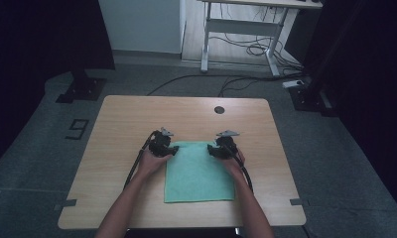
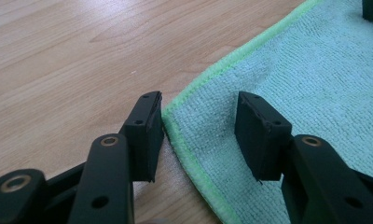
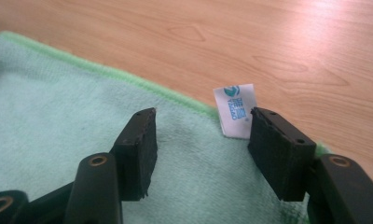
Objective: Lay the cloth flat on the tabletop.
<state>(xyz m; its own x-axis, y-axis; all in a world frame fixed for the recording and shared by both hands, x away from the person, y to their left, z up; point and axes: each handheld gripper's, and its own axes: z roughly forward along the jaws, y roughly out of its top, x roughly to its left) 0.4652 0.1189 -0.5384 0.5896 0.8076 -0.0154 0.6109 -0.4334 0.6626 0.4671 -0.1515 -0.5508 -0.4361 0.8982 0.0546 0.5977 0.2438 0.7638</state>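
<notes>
Both claws, left (image 2: 198, 135) and right (image 3: 201, 149), hang agape at the cloth's (image 1: 199, 171) far corners.
Neither grasps yet; next, I'd judge, each must pinch its corner.

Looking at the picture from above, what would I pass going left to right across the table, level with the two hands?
Bare table → left hand with its tongs → green cloth → right tongs and right hand → bare table again.
</notes>
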